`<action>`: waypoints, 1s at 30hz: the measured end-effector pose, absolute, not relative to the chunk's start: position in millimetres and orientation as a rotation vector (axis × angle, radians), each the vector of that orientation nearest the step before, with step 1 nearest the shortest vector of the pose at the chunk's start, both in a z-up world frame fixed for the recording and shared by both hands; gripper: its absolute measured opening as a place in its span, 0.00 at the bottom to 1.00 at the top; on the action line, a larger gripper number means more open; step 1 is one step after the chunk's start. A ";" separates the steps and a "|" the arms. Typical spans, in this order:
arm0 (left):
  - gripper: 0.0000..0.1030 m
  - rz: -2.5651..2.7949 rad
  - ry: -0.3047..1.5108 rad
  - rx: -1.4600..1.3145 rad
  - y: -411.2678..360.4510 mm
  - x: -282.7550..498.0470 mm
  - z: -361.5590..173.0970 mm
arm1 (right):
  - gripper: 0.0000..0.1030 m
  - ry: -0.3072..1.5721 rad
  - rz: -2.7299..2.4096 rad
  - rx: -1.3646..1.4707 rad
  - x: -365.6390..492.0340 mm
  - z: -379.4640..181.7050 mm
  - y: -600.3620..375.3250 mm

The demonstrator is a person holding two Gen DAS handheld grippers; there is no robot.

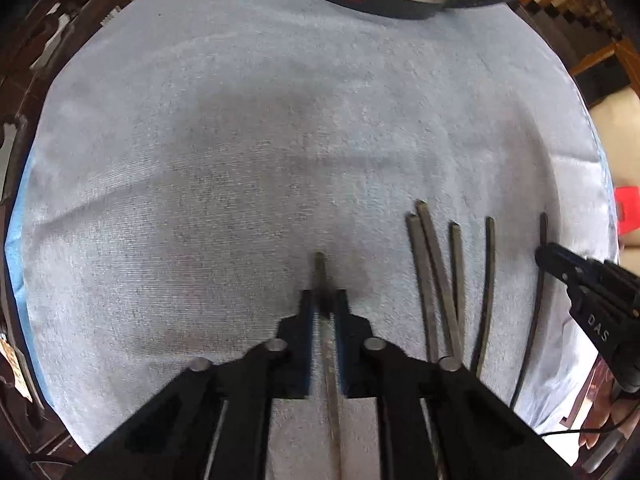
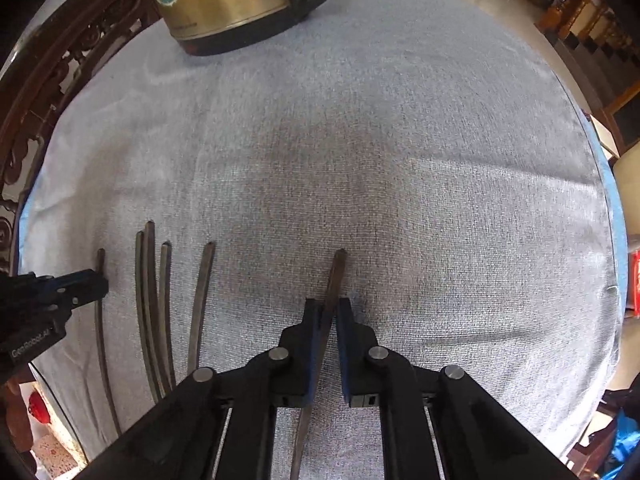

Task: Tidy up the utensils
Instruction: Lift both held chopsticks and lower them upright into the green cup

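Chopstick A [image 1: 320, 268] sits pinched in the left tongs [image 1: 323, 300]: the pads are pressed together on its shaft and its blunt end pokes out just past the fingertips. The tip area is blurred, so I can't tell if it's lifted or resting on the cloth.

Chopstick B [image 2: 337, 268] is in the right tongs [image 2: 328, 308], same story. The jaws are clamped on it, the stick runs skewed between the pads, and its end sticks out beyond them.

Between the two tongs are four loose chopsticks [image 1: 457, 280] flat on the cloth, roughly parallel, ends pointing away like the held ones. The two nearest the left tongs lie against each other. The next one is just beside that pair. The fourth stands apart, nearer the right tongs. None touches either set of tongs.

In the left wrist view, the right tongs show at the right edge, outboard of the loose four. In the right wrist view, the left tongs show at the left edge, likewise outboard.

Everything sits on a pale blue-grey cloth [image 1: 240, 120] over a round table. The cloth ahead of both tongs is bare apart from some creases.

Far side, well beyond both tongs, there's a steel kettle [image 2: 224, 0] with a black base and handle. It sits ahead of the left tongs, and ahead-left of the right tongs. A carved dark wooden chair [image 2: 60, 60] stands past the table edge, left of the kettle.
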State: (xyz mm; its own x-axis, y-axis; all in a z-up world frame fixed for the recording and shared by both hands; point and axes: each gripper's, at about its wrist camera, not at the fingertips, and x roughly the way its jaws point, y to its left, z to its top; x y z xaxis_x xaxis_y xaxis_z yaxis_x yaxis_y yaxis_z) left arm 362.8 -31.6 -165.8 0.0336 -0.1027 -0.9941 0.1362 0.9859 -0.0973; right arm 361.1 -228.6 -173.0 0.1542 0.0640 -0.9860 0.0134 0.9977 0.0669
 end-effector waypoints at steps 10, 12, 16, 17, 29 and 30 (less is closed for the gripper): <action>0.05 -0.169 1.361 -0.083 3.4 320.4 -116.4 | 0.07 1.303 0.072 0.171 323.0 -140.6 -254.3; 0.05 -0.181 1.286 -0.098 7.4 301.6 -91.8 | 0.07 1.254 0.086 0.187 308.7 -124.3 -259.8; 0.05 -0.198 1.123 -0.101 17.7 267.9 -45.8 | 0.07 1.136 0.113 0.223 271.5 -92.0 -268.1; 0.05 -0.198 1.070 -0.089 18.4 255.7 -32.3 | 0.07 1.098 0.119 0.227 261.0 -83.1 -267.7; 0.05 -0.182 0.681 -0.052 29.4 132.7 33.0 | 0.07 0.674 0.115 0.229 139.3 -6.3 -250.8; 0.05 -0.185 0.662 -0.058 32.1 122.1 40.0 | 0.07 0.642 0.117 0.232 129.4 -0.5 -250.2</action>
